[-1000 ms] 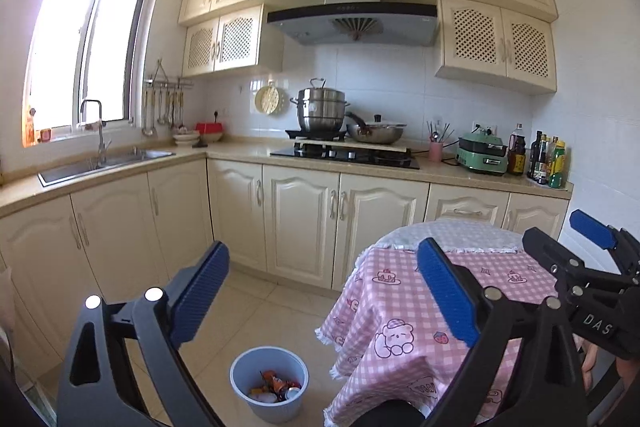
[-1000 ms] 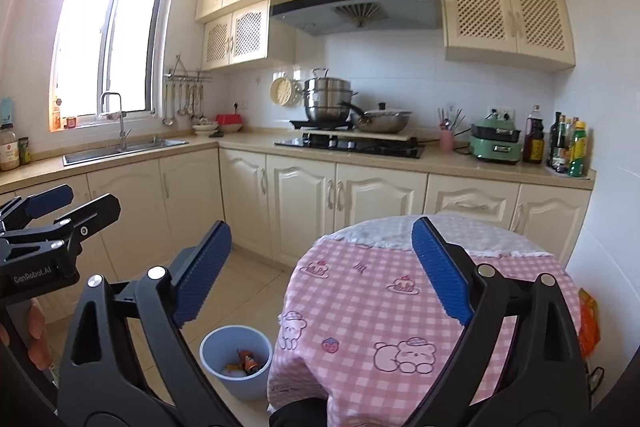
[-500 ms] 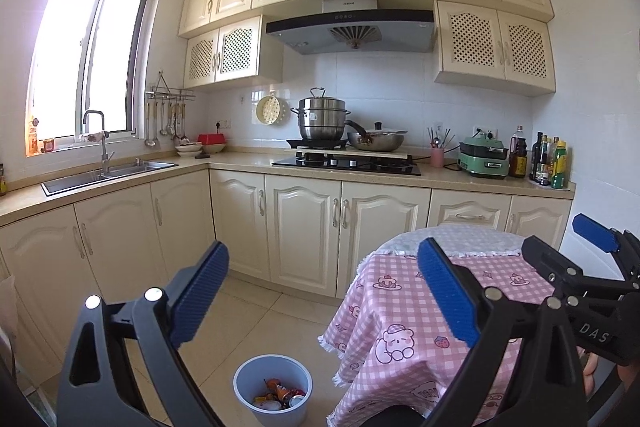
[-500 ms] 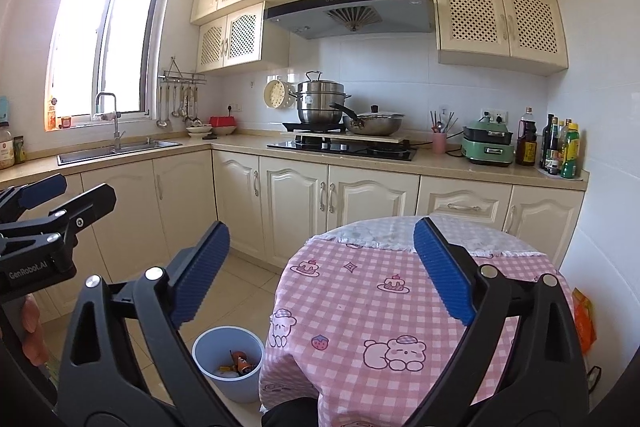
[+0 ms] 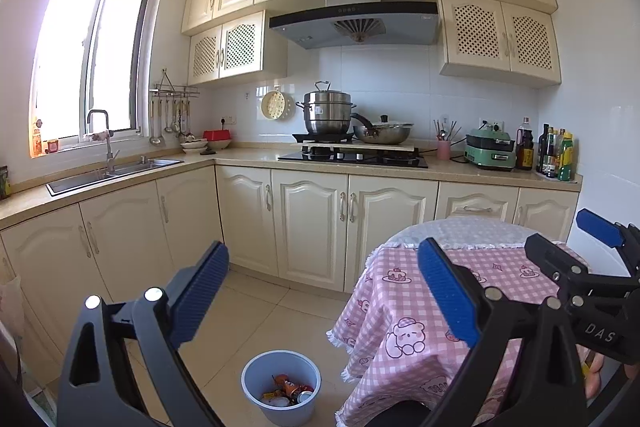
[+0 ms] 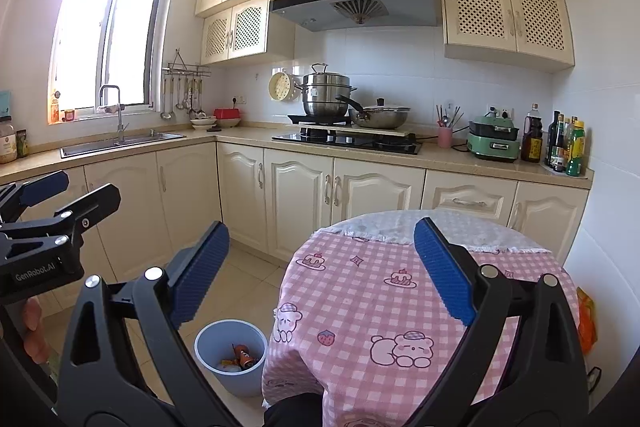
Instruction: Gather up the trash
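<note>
From my left wrist view, my left tool (image 5: 322,291) is spread wide, holding nothing. The pale blue plastic bin (image 5: 281,383) of trash sits on the floor below it, beside the round pink-checked cloth-covered bench (image 5: 404,307). From my right wrist view, my right tool (image 6: 321,269) gapes empty above that bench; the bin lies lower left. Both views have lifted slightly since a second ago.

Tabletop (image 6: 360,279): round, draped in pink checked cloth with cartoon prints; white lace cloth (image 6: 420,229) over its far portion. Floor (image 5: 256,311): beige tiles; carries blue bin (image 5: 256,379) beside the tabletop, holding what looks like wrappers and cans.
</note>
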